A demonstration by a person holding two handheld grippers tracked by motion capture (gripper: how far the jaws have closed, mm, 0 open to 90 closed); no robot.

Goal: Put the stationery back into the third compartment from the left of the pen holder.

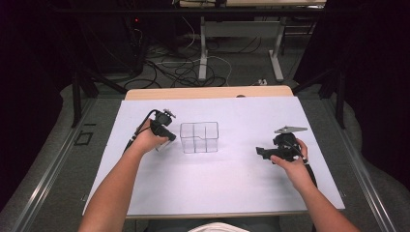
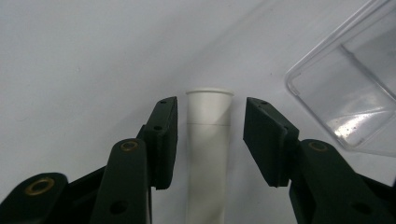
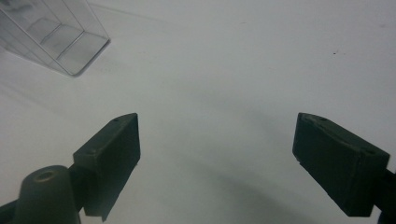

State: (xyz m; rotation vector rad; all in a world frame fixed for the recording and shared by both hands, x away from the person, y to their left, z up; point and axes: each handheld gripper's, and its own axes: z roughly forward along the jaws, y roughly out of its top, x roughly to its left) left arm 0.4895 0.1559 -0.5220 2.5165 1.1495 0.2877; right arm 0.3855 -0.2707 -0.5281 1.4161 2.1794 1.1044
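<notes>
Tube [image 2: 208, 154]: white, slim, with a flared rim and a faint seam just below it — it lies on the table [image 1: 232, 183] between your left jaws.
Left gripper [image 2: 210, 135]: narrowed around the tube, a thin gap on each side, pads not pressing.
Right gripper [image 3: 217, 158]: you hold it wide, nothing between the jaws, well apart from the box.
Clear box [image 1: 199, 137]: divided compartments — just beside the tube.
</notes>
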